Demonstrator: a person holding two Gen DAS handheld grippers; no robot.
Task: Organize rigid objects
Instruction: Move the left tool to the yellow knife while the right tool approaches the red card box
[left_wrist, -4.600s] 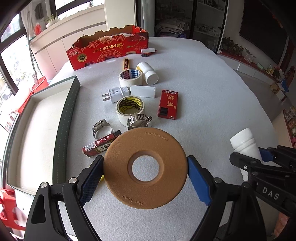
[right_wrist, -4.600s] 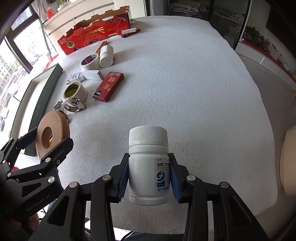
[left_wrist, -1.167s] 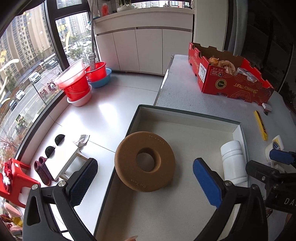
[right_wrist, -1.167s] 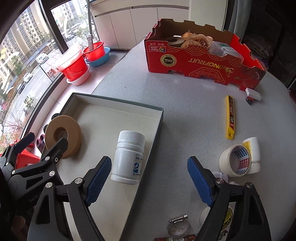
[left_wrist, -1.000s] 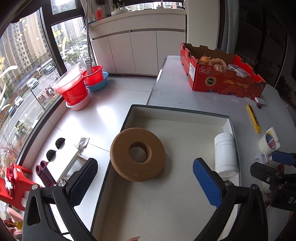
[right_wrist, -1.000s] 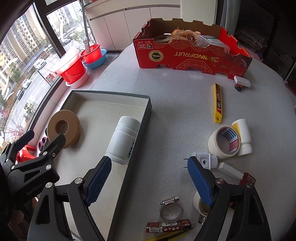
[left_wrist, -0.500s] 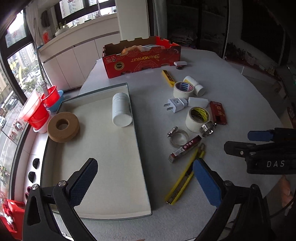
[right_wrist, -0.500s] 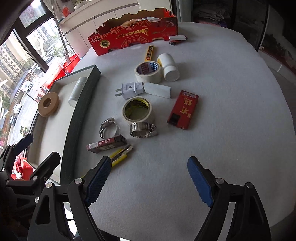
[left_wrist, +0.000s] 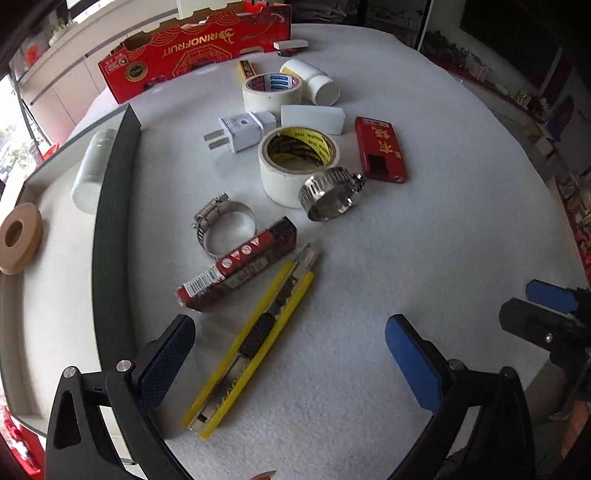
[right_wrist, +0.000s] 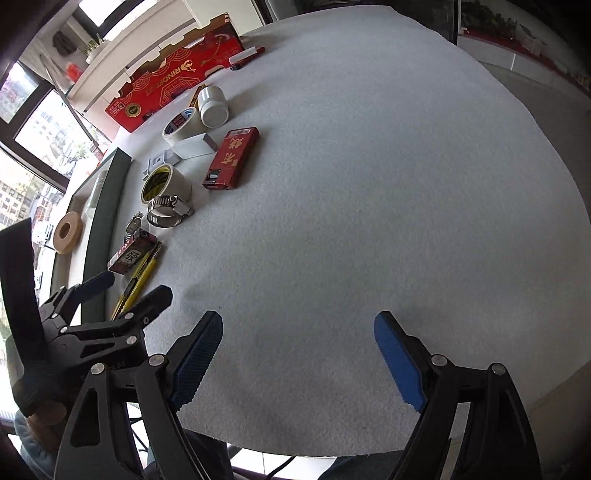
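My left gripper (left_wrist: 291, 354) is open and empty, low over the white table, its jaws on either side of a yellow utility knife (left_wrist: 255, 343). My right gripper (right_wrist: 297, 354) is open and empty over bare table to the right. The green-walled tray (left_wrist: 110, 229) on the left holds a tan ring (left_wrist: 18, 238) and a white bottle (left_wrist: 90, 173) lying down. A small red box (left_wrist: 236, 262), two hose clamps (left_wrist: 225, 225) (left_wrist: 330, 192), a yellow-lettered tape roll (left_wrist: 295, 158), a plug adapter (left_wrist: 242, 131) and a red case (left_wrist: 380, 149) lie beyond the knife.
Further back lie a white block (left_wrist: 312, 118), a second tape roll (left_wrist: 271, 90), a second white bottle (left_wrist: 314, 81), a second yellow knife (left_wrist: 247, 70) and a red cardboard box (left_wrist: 195, 48). The table's rounded edge runs along the right and near side.
Both grippers have let go of the ring and the bottle in the tray and drawn back to the right. The left one now hovers low over the yellow knife.
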